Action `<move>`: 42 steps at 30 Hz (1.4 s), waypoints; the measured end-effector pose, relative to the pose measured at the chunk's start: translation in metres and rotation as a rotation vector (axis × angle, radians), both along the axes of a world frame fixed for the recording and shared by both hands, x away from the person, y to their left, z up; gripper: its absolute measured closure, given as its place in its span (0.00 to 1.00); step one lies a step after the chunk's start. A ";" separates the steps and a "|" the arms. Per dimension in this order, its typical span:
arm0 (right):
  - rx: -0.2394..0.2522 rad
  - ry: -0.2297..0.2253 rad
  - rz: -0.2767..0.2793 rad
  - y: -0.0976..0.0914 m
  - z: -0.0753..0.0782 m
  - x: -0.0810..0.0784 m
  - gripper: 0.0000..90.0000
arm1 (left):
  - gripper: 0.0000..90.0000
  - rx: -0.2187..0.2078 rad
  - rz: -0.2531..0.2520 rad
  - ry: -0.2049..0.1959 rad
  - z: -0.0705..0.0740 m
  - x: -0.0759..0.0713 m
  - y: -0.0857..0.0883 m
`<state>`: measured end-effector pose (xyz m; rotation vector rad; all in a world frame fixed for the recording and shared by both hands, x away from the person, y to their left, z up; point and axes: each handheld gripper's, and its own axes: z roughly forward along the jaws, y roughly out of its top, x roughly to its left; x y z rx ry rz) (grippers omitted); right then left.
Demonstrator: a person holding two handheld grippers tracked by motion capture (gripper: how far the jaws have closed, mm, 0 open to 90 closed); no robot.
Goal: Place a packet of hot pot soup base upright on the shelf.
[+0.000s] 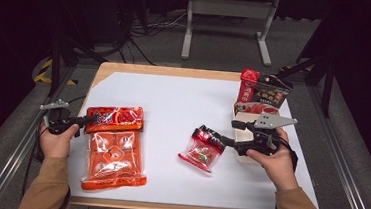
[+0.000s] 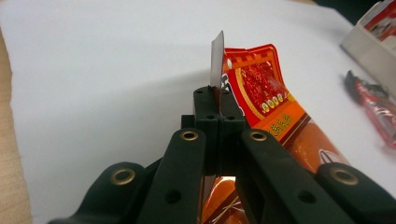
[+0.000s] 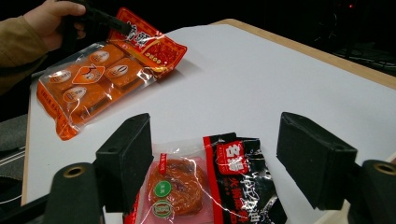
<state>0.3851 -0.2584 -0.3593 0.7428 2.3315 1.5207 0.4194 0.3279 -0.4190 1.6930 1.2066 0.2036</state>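
A large orange-red snack packet [image 1: 114, 154] lies at the table's left, its red header [image 1: 114, 118] lifted off the sheet. My left gripper [image 1: 88, 120] is shut on the header's edge; in the left gripper view the jaws pinch the foil edge [image 2: 215, 60] of this packet [image 2: 261, 93]. The right gripper view shows the same packet [image 3: 88, 79] far off, with the left gripper [image 3: 105, 18] on it. A small red and black packet [image 1: 202, 148] lies at centre right. My right gripper [image 1: 231, 134] is open beside it, and the packet [image 3: 205, 182] lies below the wide gap between its pads [image 3: 126, 158].
A white box [image 1: 244, 134] stands at the right edge, behind the right gripper, with red and black packets [image 1: 264, 93] upright at its far end. A white sheet [image 1: 183, 104] covers the wooden table. Cables and a grey frame lie on the floor beyond.
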 end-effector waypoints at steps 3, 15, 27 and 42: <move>0.005 -0.001 0.001 0.000 0.000 0.000 0.31 | 1.00 -0.010 -0.006 -0.032 0.010 -0.004 -0.002; 0.007 -0.003 0.011 0.004 0.002 -0.002 0.31 | 1.00 -0.041 -0.040 -0.130 0.041 -0.020 -0.009; 0.021 -0.016 0.031 0.009 0.006 -0.006 0.31 | 1.00 -0.021 -0.112 -0.264 0.083 -0.048 -0.025; 0.044 -0.030 0.058 0.015 0.012 -0.010 0.31 | 1.00 0.011 -0.247 -0.414 0.124 -0.081 -0.055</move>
